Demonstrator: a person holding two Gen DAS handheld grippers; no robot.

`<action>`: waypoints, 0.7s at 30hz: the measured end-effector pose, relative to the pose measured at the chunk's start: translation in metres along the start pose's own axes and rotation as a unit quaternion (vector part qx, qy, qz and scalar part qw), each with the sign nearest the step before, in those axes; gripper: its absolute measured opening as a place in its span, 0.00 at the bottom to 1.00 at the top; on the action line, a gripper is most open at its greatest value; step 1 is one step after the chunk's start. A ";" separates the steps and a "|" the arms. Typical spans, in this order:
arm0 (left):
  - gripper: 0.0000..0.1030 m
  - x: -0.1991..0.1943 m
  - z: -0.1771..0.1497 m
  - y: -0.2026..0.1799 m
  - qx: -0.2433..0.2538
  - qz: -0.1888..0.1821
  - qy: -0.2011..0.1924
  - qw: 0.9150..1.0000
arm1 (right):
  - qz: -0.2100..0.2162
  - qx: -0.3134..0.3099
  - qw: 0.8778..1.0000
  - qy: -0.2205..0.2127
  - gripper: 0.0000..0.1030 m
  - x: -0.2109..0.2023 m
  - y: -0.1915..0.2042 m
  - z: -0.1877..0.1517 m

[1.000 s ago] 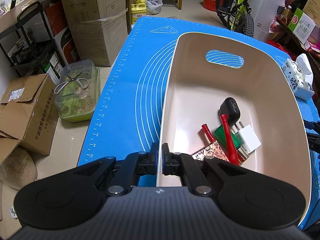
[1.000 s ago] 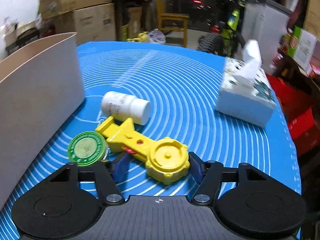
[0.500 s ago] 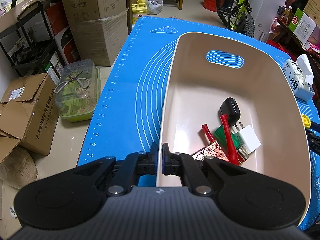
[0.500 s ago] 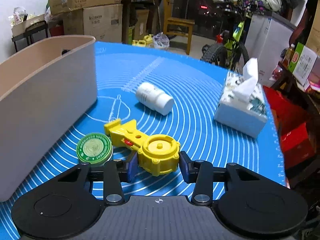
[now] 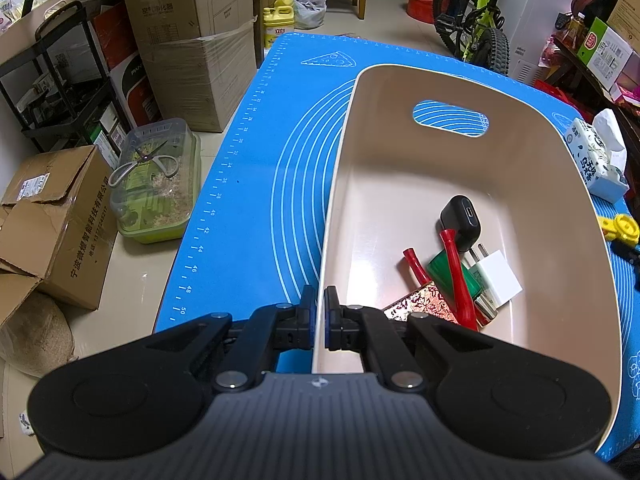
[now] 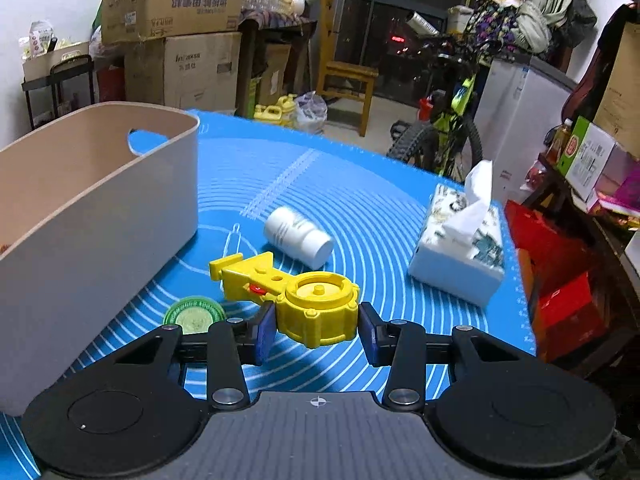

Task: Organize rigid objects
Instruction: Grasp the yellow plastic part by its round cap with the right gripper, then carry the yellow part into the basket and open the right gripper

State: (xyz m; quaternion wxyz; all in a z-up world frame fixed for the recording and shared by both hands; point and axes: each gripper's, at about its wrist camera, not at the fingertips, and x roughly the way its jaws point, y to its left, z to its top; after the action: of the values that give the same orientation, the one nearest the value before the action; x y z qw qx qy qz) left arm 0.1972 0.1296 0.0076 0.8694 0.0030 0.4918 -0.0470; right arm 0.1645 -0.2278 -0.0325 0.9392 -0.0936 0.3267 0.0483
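Note:
My left gripper [image 5: 319,316] is shut on the near rim of the beige bin [image 5: 400,168], one finger outside the wall and one inside. In the bin lie a black charger case [image 5: 460,218], red-handled pliers [image 5: 456,276], a green block [image 5: 442,270], a white plug [image 5: 498,282] and a patterned card [image 5: 424,300]. My right gripper [image 6: 317,330] is shut on the round end of a yellow plastic tool [image 6: 316,310], held above the blue mat [image 6: 360,208]. The same yellow tool [image 5: 622,229] shows past the bin's right wall in the left wrist view.
On the mat lie a white pill bottle [image 6: 298,238] on its side, a green round tin [image 6: 195,314] close to the bin wall [image 6: 96,232], and a tissue box [image 6: 460,252] at the right. Cardboard boxes [image 5: 56,220], a bicycle [image 5: 476,32] and a wooden stool surround the table.
My right gripper closed on the yellow tool and lifted it off the mat, so the bottle and tin now sit lower beneath it. The left gripper kept still on the bin rim.

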 end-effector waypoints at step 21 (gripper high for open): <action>0.06 0.000 0.000 0.000 0.000 0.000 0.000 1.000 | 0.054 -0.005 0.990 -0.131 0.48 -0.044 0.065 0.063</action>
State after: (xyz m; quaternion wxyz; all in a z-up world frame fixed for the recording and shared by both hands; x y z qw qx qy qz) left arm 0.1971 0.1295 0.0076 0.8694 0.0030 0.4919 -0.0469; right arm 0.1582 -0.1521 0.0342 0.9694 -0.0737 0.2053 0.1130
